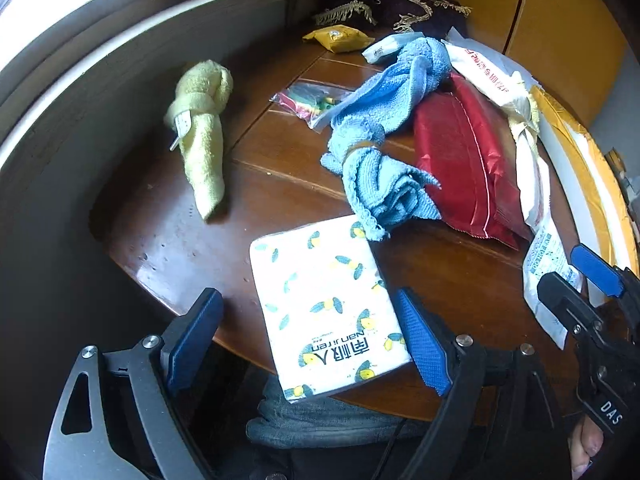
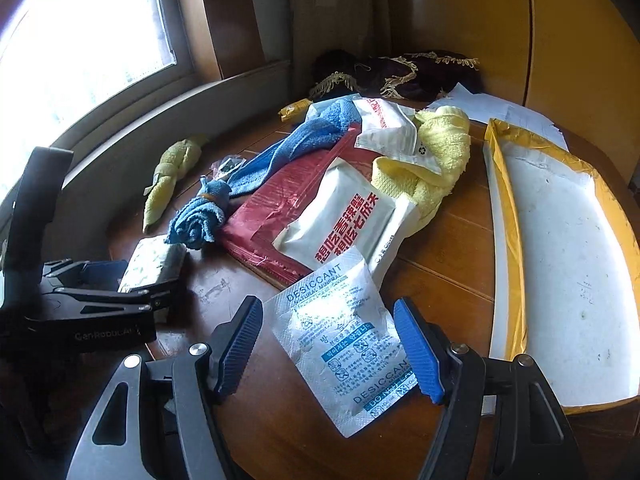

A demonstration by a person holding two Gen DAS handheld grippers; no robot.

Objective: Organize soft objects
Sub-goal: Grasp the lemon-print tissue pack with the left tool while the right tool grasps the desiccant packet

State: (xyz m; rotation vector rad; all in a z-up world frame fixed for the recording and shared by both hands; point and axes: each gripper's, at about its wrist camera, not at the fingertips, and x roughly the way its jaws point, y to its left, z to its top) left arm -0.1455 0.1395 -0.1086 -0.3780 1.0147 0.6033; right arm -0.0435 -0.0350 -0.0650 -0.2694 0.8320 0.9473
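Observation:
A white tissue pack [image 1: 328, 308] printed with lemons lies at the near edge of the round wooden table [image 1: 256, 184]. My left gripper [image 1: 312, 336] is open and straddles it, the right pad close against its side. My right gripper [image 2: 328, 344] is also open, with a white desiccant packet [image 2: 340, 336] lying flat between its fingers. Farther back lie a rolled green-yellow towel [image 1: 200, 136], a knotted blue towel [image 1: 380, 128], a red pouch [image 1: 460, 160], a white packet with red characters [image 2: 344, 220] and a yellow towel [image 2: 432, 160].
An open white box with yellow-taped edges [image 2: 560, 240] fills the table's right side. A dark fringed cushion [image 2: 400, 72], a yellow snack pack [image 1: 336, 38] and a small clear bag [image 1: 308, 100] sit at the back. A window ledge curves along the left. The person's jeans [image 1: 320, 420] are under the near edge.

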